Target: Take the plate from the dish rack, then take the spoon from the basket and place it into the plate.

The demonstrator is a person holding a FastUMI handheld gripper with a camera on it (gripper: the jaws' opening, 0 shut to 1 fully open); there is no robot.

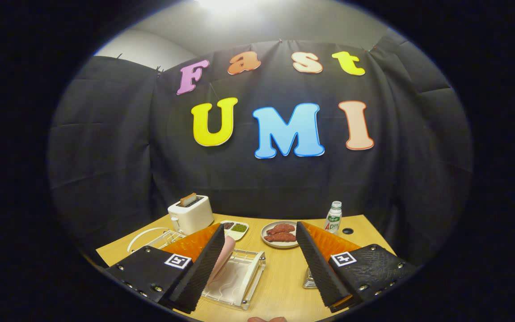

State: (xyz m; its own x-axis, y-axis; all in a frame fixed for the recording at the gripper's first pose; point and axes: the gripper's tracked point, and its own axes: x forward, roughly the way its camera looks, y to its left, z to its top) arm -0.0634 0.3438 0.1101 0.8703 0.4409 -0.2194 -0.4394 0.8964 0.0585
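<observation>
Tongs (257, 264) stand spread wide above the worktop (280, 277), pinching nothing. A pink plate (222, 259) stands on edge in the white dish rack (235, 279), just right of the left finger (201, 268) and near it, so the left finger is the closer one. Its long axis runs near to far, roughly along that finger. To straddle the rim, I judge the tongs must shift left. Basket and spoon I cannot pick out.

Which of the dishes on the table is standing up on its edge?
The pink plate in the white dish rack, beside the open gripper's left finger. The meat plate and divided dish lie flat.
</observation>
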